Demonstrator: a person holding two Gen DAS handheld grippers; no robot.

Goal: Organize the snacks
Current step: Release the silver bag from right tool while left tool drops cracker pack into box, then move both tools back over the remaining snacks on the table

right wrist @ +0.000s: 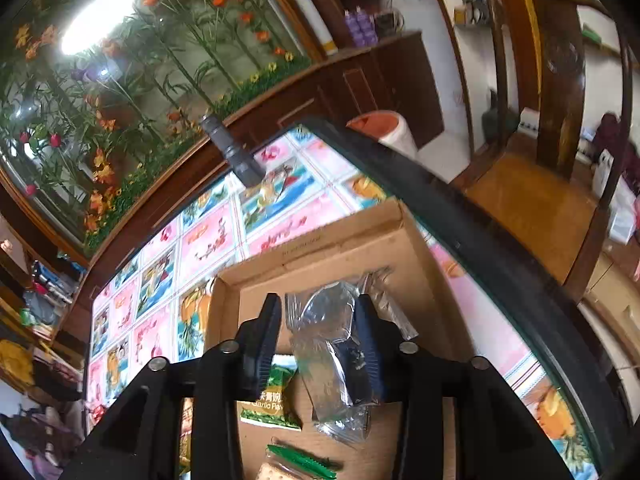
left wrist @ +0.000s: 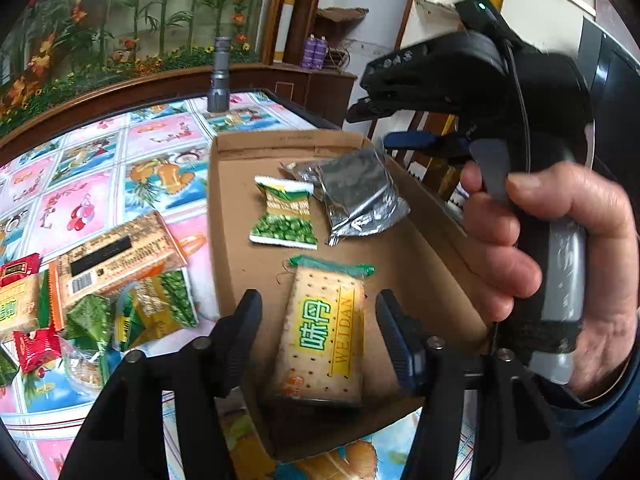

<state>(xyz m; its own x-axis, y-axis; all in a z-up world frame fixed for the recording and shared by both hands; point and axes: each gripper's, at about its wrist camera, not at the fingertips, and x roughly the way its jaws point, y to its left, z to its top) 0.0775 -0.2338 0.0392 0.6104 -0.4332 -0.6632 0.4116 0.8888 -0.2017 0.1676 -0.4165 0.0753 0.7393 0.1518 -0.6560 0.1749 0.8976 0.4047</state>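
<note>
A shallow cardboard box (left wrist: 280,142) (right wrist: 320,240) lies on the table with three snacks in it. A tan cracker packet (left wrist: 324,340) (right wrist: 276,472) lies flat between the fingers of my left gripper (left wrist: 318,332), which stands open with a gap on each side. Beyond it lie a green pea packet (left wrist: 284,216) (right wrist: 272,400) and a crumpled silver packet (left wrist: 360,196) (right wrist: 328,344). My right gripper (right wrist: 318,336) (left wrist: 376,128), held by a hand (left wrist: 560,240), hovers open just above the silver packet and does not grip it.
Several loose snack packets (left wrist: 120,280) lie piled on the colourful tablecloth (left wrist: 100,168) left of the box. A grey flashlight (left wrist: 219,76) (right wrist: 236,152) stands at the table's far edge. A wooden chair (right wrist: 540,200) stands beyond the table's right edge.
</note>
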